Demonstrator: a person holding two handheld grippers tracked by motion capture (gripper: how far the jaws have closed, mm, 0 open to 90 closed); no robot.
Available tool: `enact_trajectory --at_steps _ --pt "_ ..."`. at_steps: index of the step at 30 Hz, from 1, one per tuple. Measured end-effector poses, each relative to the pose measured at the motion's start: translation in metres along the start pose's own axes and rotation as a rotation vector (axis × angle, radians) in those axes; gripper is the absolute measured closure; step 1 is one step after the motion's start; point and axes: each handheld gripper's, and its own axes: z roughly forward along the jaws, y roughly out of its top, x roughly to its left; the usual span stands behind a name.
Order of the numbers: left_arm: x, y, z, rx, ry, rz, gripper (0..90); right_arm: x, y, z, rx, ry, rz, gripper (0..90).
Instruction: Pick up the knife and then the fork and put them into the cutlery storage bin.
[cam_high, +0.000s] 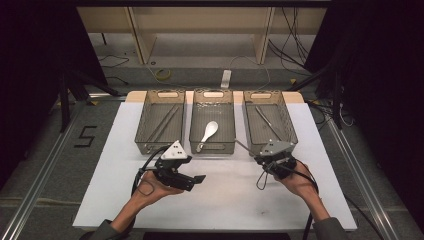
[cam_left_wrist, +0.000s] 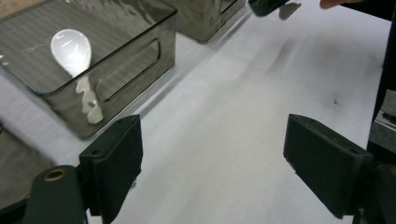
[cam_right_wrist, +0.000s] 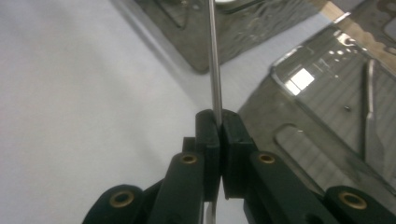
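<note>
Steel, thin and straight, the rod (cam_right_wrist: 213, 56) sits pinched between the pads of our right claw (cam_right_wrist: 219, 122), whose jaws are pressed tight on it. In the high view that right claw (cam_high: 262, 159) hangs over the white tabletop (cam_high: 225, 200) just in front of the right bin (cam_high: 266, 122), and the rod (cam_high: 243, 146) pokes out toward the gap between the right bin and the middle bin (cam_high: 213, 122). Our left claw (cam_left_wrist: 212, 158) stands wide with nothing between its pads, only bare tabletop below. In the high view the left claw (cam_high: 197, 181) is low over the tabletop in front of the left bin (cam_high: 160, 122). A white spoon (cam_high: 207, 134) lies in the middle bin. Thin metal sticks lie in the left and right bins.
</note>
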Motion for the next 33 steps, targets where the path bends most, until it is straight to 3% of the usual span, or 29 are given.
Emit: enact_trajectory --at_steps 8,13,16,24,33 --pt "0.005 -0.012 -0.012 -0.052 0.047 -0.03 17.6 -0.035 0.014 -0.005 -0.034 -0.019 0.129 87.9" --pt "0.007 -0.018 -0.02 -0.088 0.069 -0.05 17.6 -0.054 0.025 -0.005 -0.034 -0.044 0.173 87.9" --pt "0.008 -0.02 -0.024 -0.099 0.061 -0.063 16.9 -0.066 0.032 -0.005 -0.042 -0.052 0.2 87.8" --pt "0.008 -0.026 -0.031 -0.136 0.045 -0.099 16.3 -0.09 0.048 0.003 -0.033 -0.102 0.239 87.8" --pt "0.011 -0.028 -0.032 -0.143 0.058 -0.113 16.1 -0.098 0.058 0.016 -0.021 -0.107 0.266 87.8"
